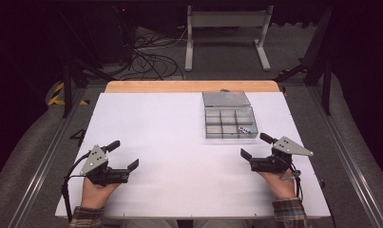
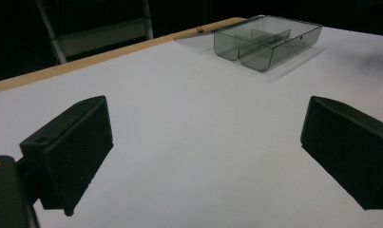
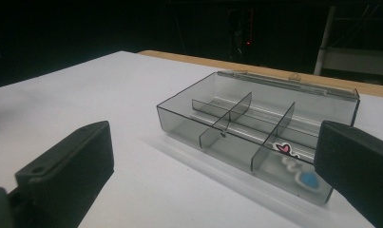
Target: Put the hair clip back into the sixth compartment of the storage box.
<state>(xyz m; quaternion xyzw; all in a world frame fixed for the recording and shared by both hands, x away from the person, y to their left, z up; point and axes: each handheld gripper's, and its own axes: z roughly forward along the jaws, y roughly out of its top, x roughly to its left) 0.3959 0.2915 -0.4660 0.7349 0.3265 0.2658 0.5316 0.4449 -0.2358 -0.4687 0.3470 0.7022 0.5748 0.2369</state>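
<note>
both tools (image 1: 124, 155) (image 1: 254, 147) agape — empty

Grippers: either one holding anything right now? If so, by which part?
Nothing held. Left gripper and right gripper both have jaws spread open over bare table; the divided box sits untouched.

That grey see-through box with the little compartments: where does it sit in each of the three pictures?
High view: the compartment box lies right of centre on the white table, its lid open toward the far side.
Left gripper view: upper right, far off, near the table's wooden edge.
Right gripper view: centre and right, close up, partly behind the right-hand jaw.
Shared landmark: the wooden edge behind the box.
</note>
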